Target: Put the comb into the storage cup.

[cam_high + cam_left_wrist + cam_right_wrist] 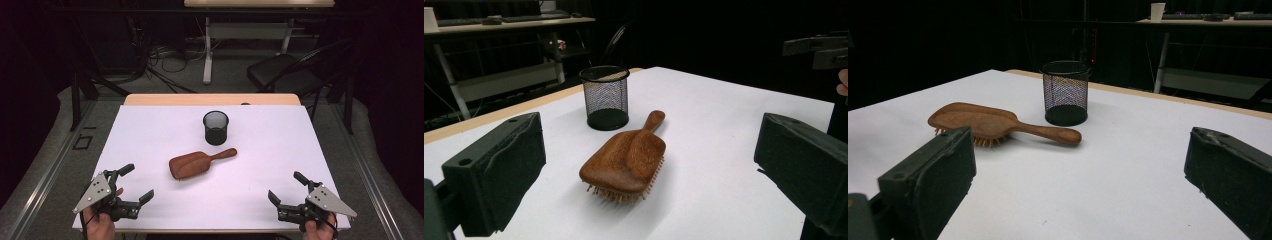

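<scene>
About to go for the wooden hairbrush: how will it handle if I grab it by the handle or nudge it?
The wooden hairbrush looks rigid, so it should lift in one piece. It lies bristles down, so a nudge will probably drag rather than roll it. The head is much wider than the handle, so held by the handle it may droop head-first. The finish looks smooth and may slip.

The high view looks forward and down from above the person's side of the table, taking in the whole white top and the dark room beyond. The left gripper view sits low at the near left corner, close to the surface, facing inward across the hairbrush toward the mesh cup. The right gripper view sits just as low at the near right corner, facing inward. All three share the hairbrush and mesh cup at mid-table.
</scene>
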